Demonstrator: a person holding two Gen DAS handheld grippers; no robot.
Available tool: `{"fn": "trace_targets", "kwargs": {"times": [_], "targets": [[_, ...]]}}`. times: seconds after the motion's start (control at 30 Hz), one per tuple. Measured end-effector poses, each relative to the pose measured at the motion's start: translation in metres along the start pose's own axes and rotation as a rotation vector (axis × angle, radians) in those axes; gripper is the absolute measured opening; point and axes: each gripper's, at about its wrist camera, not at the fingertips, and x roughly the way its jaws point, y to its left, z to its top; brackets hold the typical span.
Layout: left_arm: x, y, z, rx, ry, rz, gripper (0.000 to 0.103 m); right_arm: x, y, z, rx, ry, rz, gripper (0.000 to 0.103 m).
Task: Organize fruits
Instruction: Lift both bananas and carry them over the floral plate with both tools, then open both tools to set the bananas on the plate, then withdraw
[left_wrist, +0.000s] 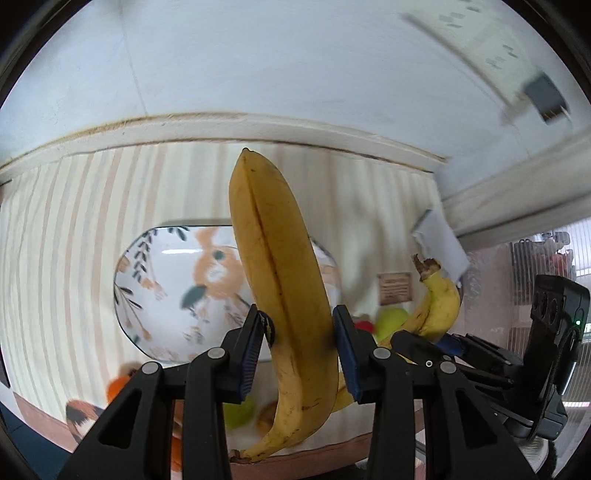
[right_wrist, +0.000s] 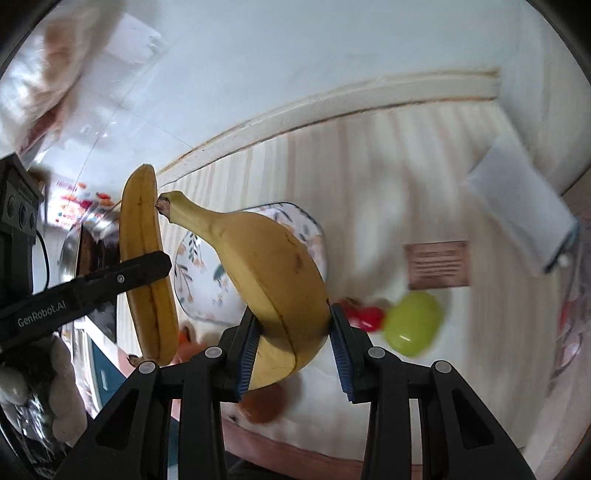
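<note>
My left gripper (left_wrist: 297, 317) is shut on a large yellow banana (left_wrist: 280, 266), which stands upright between the blue pads, above the table. My right gripper (right_wrist: 293, 315) is shut on a second banana (right_wrist: 273, 266), stem pointing up and left. The two bananas hang side by side. In the left wrist view, the right gripper (left_wrist: 432, 338) and its banana (left_wrist: 441, 306) are at the right. In the right wrist view, the left banana (right_wrist: 144, 258) is at the left, with a black finger (right_wrist: 122, 277) across it. Below lies a plate with a fox pattern (left_wrist: 166, 266) (right_wrist: 310, 236).
On the striped tablecloth (left_wrist: 74, 221) lie a green fruit (right_wrist: 413, 323), a red fruit (right_wrist: 364, 317), a brownish fruit (right_wrist: 264, 404), an orange fruit (left_wrist: 118, 387) and another green one (left_wrist: 240, 411). A white folded sheet (right_wrist: 517, 221) and a brown label (right_wrist: 437, 264) lie far right. A white wall stands behind.
</note>
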Motion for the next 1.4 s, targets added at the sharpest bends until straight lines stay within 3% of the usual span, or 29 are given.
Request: {"fn": "trace_targets", "kwargs": {"times": [0.33, 0.5, 0.7, 1.07, 1.13, 1.27, 1.33, 1.4], "targets": [[0.074, 0.065, 0.043, 0.032, 0.259, -0.053, 0.035, 0.114, 0.020, 0.035, 0.181, 0.123, -0.016, 0.040], [0.095, 0.072, 0.046, 0.090, 0.309, -0.027, 0.035, 0.143, 0.022, 0.039, 0.245, 0.167, -0.043, 0.039], [0.107, 0.079, 0.043, 0.129, 0.321, 0.001, 0.035, 0.149, 0.024, 0.039, 0.295, 0.172, -0.078, 0.040], [0.104, 0.078, 0.034, 0.195, 0.269, 0.073, 0.035, 0.155, 0.004, 0.033, 0.405, 0.190, -0.114, 0.043], [0.100, 0.076, 0.033, 0.196, 0.254, 0.103, 0.035, 0.155, 0.006, 0.034, 0.399, 0.196, -0.115, 0.047], [0.085, 0.072, 0.031, 0.201, 0.196, 0.137, 0.035, 0.143, 0.014, 0.033, 0.347, 0.174, -0.134, 0.066], [0.075, 0.074, 0.030, 0.190, 0.165, 0.135, 0.038, 0.137, 0.023, 0.033, 0.296, 0.153, -0.172, 0.073], [0.065, 0.078, 0.028, 0.170, 0.135, 0.133, 0.048, 0.129, 0.032, 0.030, 0.239, 0.131, -0.228, 0.083]]}}
